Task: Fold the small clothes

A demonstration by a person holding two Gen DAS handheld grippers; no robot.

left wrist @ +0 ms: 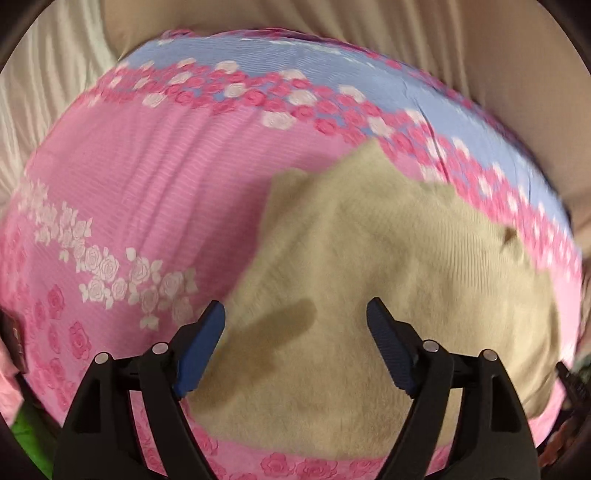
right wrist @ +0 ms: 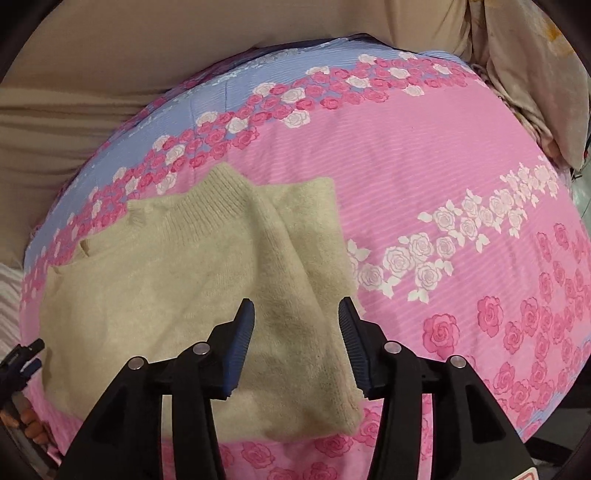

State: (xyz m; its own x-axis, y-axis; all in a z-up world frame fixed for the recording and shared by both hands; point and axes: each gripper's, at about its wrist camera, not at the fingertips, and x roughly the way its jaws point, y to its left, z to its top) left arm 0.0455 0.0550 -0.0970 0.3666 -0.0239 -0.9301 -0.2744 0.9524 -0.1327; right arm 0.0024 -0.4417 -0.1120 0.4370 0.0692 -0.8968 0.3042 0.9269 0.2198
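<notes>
A small cream knitted sweater (right wrist: 177,280) lies flat on a pink and blue rose-print sheet (right wrist: 424,177). Its ribbed collar (right wrist: 218,195) points to the far side, and a sleeve is folded over the body on the right. My right gripper (right wrist: 296,314) hovers above the folded sleeve, open, with nothing between the blue pads. In the left wrist view the same sweater (left wrist: 369,258) fills the middle. My left gripper (left wrist: 295,314) stands wide open over it, its pads apart from the knit. The left gripper's tip (right wrist: 26,354) shows at the left edge of the right wrist view.
Beige cloth (left wrist: 406,33) lies bunched beyond the far edge of the sheet. A crumpled pale fabric (right wrist: 524,74) sits at the far right. The sheet (left wrist: 129,177) is bare to the left of the sweater. Something green (left wrist: 26,435) shows at the lower left edge.
</notes>
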